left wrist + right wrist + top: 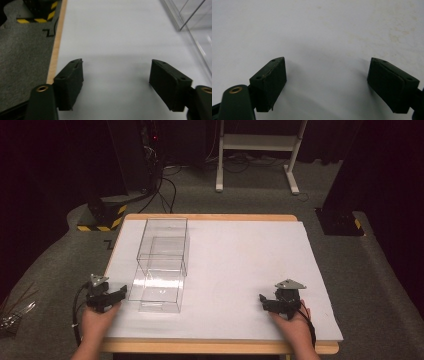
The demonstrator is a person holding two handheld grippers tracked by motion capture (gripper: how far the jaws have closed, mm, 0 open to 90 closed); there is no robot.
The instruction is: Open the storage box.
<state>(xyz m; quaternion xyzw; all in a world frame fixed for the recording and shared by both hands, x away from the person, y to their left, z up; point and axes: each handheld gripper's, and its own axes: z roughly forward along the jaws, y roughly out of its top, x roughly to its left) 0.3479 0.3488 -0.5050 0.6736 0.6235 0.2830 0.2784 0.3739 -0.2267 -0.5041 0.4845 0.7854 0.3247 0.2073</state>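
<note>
While both of the person's hands rest low at the near edge of the table, the left gripper point(116, 296) sits with its jaws parted and nothing between them, its fingertips pointing toward the clear plastic box point(161, 265) just beside it. In the left gripper view the two black pads point(70, 82) stand well apart over bare white tabletop point(112, 37), with the box's transparent wall point(190, 22) running along the upper right, near but not touching. That placement suggests the left hand is the one lined up to deal with the box, since it is the closer of the two.

The right gripper point(270, 303) lies well apart from the box, on the other side of the table, held in the person's right hand point(295, 322). Its jaws are likewise spread wide and empty, with only the faintly stained white surface point(324, 32) between the pads point(270, 80); it appears parked in a waiting pose.

The box itself stands on the left half of the white sheet, a see-through container whose upper section seems raised or tilted back toward the far edge, though the clear walls make its exact form hard to read. Beyond the table, grey carpet point(240, 200), cables and a white stand point(257, 150) fill the dim room.
</note>
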